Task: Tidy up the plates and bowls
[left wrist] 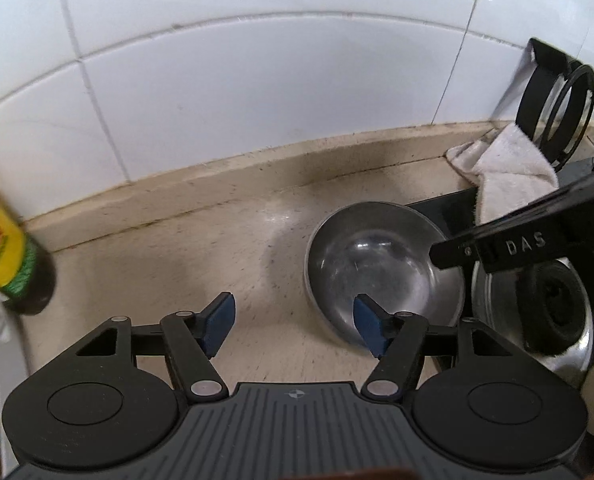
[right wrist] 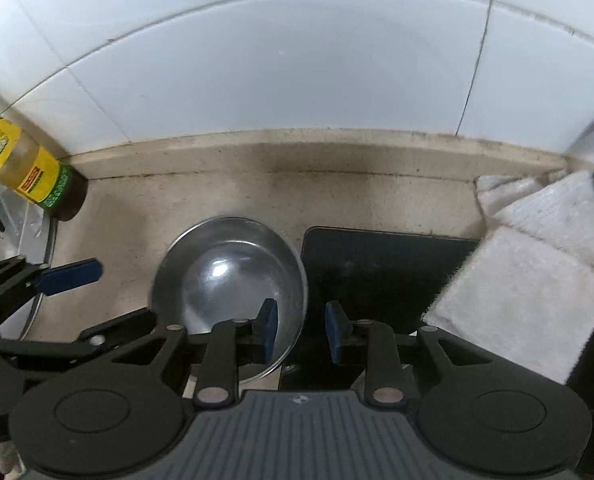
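Left wrist: the bowl point(left wrist: 381, 276) sits upright on the counter point(left wrist: 177, 264), mouth up, left of the dark mat point(left wrist: 453, 212); round, so no long axis; the left gripper point(left wrist: 293, 326) is half open and empty.

Right wrist: the bowl point(right wrist: 229, 280) looks like thin steel, probably light, stiff and slippery; pinch the rim; the right gripper point(right wrist: 301, 332) straddles that rim, narrowly open, gripping nothing.
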Demonstrator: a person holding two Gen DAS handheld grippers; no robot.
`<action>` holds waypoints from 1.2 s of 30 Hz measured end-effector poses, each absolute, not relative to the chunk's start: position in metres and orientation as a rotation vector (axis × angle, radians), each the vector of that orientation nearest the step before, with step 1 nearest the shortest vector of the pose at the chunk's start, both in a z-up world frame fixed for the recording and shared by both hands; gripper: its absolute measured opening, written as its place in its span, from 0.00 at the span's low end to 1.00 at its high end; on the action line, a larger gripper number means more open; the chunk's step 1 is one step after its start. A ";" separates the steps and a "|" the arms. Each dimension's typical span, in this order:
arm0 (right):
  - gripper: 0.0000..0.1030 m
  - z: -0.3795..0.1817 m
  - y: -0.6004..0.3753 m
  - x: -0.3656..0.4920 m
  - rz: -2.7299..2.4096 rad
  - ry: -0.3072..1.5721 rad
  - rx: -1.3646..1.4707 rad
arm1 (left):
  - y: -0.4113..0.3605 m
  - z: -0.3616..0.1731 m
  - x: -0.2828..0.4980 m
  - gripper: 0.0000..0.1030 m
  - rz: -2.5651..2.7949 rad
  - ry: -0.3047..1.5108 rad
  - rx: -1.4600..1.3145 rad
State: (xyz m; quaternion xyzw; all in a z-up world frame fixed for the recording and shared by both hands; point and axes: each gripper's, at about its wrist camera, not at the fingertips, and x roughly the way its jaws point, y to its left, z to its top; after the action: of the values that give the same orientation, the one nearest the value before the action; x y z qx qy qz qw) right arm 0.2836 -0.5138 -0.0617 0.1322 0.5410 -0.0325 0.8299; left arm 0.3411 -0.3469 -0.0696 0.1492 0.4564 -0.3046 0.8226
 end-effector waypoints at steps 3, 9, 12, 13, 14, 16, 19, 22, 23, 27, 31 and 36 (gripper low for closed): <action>0.25 -0.072 -0.519 0.289 -0.050 1.166 0.323 | -0.354 -0.081 0.351 0.70 -0.655 0.994 0.326; 0.25 -0.085 -0.515 0.296 -0.022 1.195 0.316 | -0.368 -0.099 0.361 0.70 -0.675 1.031 0.355; 0.25 -0.086 -0.513 0.297 -0.012 1.204 0.313 | -0.370 -0.105 0.363 0.70 -0.681 1.042 0.365; 0.25 -0.087 -0.513 0.298 -0.008 1.208 0.317 | -0.371 -0.106 0.364 0.70 -0.682 1.044 0.362; 0.25 -0.088 -0.514 0.299 -0.007 1.209 0.323 | -0.371 -0.106 0.365 0.70 -0.682 1.046 0.360; 0.25 -0.089 -0.515 0.299 -0.005 1.209 0.328 | -0.373 -0.107 0.365 0.70 -0.680 1.048 0.374; 0.24 -0.089 -0.515 0.300 -0.014 1.202 0.323 | -0.374 -0.107 0.366 0.64 -0.673 1.039 0.401; 0.16 -0.090 -0.513 0.300 -0.003 1.202 0.319 | -0.374 -0.107 0.366 0.46 -0.702 1.040 0.378; 0.16 -0.091 -0.513 0.299 -0.005 1.197 0.326 | -0.375 -0.107 0.365 0.38 -0.711 1.039 0.376; 0.15 -0.090 -0.513 0.298 -0.010 1.185 0.336 | -0.380 -0.107 0.353 0.34 -0.727 1.003 0.427; 0.13 -0.088 -0.516 0.297 -0.023 1.180 0.349 | -0.376 -0.105 0.350 0.30 -0.731 0.994 0.419; 0.11 -0.080 -0.515 0.293 -0.020 1.162 0.364 | -0.371 -0.096 0.348 0.30 -0.725 0.973 0.402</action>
State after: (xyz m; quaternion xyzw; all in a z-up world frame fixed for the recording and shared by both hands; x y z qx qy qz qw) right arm 0.2933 -0.5145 -0.0803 0.1708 0.5458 -0.0092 0.8203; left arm 0.3476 -0.3709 -0.0963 0.1877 0.4541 -0.3383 0.8026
